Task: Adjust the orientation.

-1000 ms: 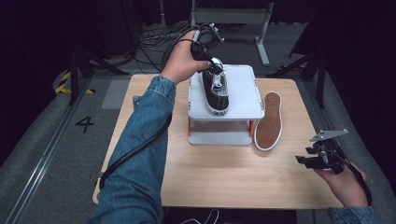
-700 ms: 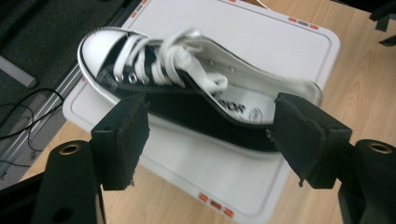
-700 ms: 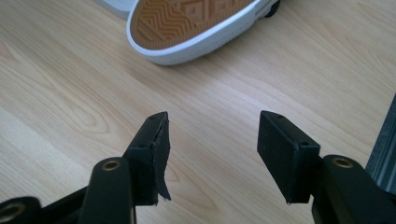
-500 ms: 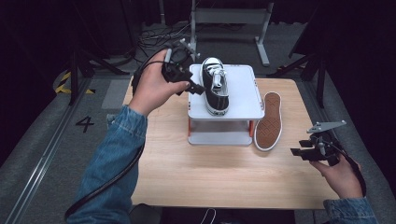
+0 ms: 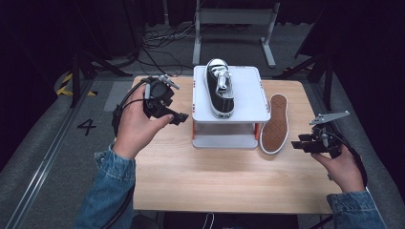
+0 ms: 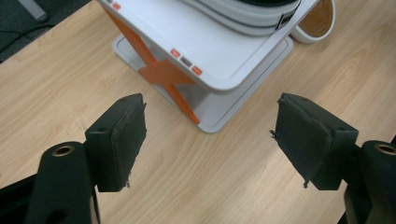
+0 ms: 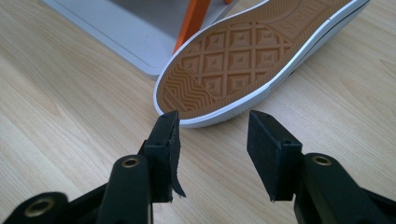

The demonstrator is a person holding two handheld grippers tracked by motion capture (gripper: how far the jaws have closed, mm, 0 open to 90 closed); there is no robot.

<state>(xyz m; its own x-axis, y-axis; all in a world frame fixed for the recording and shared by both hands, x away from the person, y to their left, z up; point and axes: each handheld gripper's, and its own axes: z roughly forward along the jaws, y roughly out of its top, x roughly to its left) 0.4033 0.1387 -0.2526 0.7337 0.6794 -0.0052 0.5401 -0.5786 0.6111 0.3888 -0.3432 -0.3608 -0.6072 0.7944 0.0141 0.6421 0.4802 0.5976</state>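
A black sneaker point(image 5: 219, 88) with white laces lies on top of a white two-tier stand point(image 5: 248, 95) at the table's middle back. A second sneaker point(image 5: 274, 124) leans against the stand's right side, tan sole point(image 7: 243, 60) facing out. My left gripper point(image 5: 180, 117) hovers left of the stand; its jaws point(image 6: 208, 135) have just been opening and stand wide, with bare table between them. My right gripper point(image 5: 298, 142) hangs just right of the leaning sneaker. Its jaws point(image 7: 212, 140) have just been closing, with nothing between them, and point at the sole's rim.
The wooden table point(image 5: 215, 176) has free surface in front of the stand. The stand has orange struts point(image 6: 163, 74). Beyond the table lie cables point(image 5: 162, 43) and a metal frame point(image 5: 234, 19); a floor mark "4" point(image 5: 87, 126) sits at the left.
My left hand drew away from the sneaker on the stand, moving left and down beside the stand. The sneaker stayed on top. My right gripper's jaws narrowed.
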